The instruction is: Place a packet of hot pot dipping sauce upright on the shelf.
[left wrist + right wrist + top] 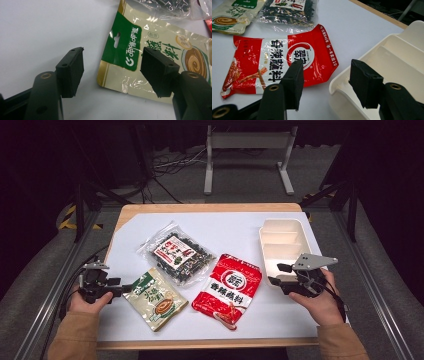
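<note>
High view. We see the left gripper low at the near left of the white tabletop, held in a hand. Its tips are at the near-left edge of the green-and-cream sachet, which lies flat just ahead of them. Beyond the sachet, farther from this gripper, lies a clear bag of dark dried food; toward the other hand lies the red sachet.

The right gripper sits at the near right, held in a hand, its tips at the near end of the cream divided tray. The red sachet lies just beside its tips, on the side toward the left gripper.

Left gripper view. We note the left gripper partly open, jaws apart with nothing pressed between the pads. The green header of the green-and-cream sachet lies between and just past the jaws. One pad stands over the sachet's print, the other over bare white tabletop. Whether the pads touch the packet we cannot tell. The clear bag shows past the sachet's far edge.

Right gripper view. We note the right gripper fairly wide, gripping nothing. One jaw stands over the near edge of the red sachet, the other above the rim and first compartment of the cream tray. The tray's corner lies between the jaws. Farther off are the clear bag and the green-and-cream sachet.
</note>
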`<state>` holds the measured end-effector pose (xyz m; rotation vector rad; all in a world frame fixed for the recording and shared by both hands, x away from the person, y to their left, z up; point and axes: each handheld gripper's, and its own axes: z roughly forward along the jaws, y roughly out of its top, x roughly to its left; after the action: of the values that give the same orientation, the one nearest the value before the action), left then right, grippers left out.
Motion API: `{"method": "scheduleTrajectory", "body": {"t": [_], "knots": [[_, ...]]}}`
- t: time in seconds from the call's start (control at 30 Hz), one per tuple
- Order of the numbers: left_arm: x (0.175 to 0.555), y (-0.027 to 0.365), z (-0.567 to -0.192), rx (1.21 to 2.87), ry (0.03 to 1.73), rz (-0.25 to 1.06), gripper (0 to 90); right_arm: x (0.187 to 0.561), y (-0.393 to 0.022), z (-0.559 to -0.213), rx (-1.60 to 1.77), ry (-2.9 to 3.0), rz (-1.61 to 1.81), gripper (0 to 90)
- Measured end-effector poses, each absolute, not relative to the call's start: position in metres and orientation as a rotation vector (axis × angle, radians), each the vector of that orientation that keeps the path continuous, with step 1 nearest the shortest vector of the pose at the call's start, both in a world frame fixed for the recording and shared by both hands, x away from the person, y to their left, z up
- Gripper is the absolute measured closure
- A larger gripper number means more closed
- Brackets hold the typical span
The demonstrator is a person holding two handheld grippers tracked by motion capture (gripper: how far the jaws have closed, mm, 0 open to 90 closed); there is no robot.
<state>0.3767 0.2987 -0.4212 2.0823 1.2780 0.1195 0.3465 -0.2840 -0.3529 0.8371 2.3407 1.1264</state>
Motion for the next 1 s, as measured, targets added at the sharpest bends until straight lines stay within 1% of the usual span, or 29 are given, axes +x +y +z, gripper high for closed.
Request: {"method": "scheduleTrajectory", "body": {"t": [0.43,0.67,0.87,1.0], "knots": [[0.379,0.296,-0.431,2.121,1.300,0.051,37.9,0.348,-0.282,-0.356,0.843,2.349,1.114,42.5],[0.380,0.292,-0.435,2.134,1.299,-0.019,39.4,0.349,-0.281,-0.358,0.846,2.361,1.113,42.2],[0.377,0.292,-0.430,2.128,1.276,-0.009,40.0,0.350,-0.281,-0.359,0.847,2.361,1.111,41.8],[0.372,0.291,-0.420,2.111,1.246,-0.002,43.8,0.350,-0.281,-0.359,0.850,2.363,1.113,41.3]]}}
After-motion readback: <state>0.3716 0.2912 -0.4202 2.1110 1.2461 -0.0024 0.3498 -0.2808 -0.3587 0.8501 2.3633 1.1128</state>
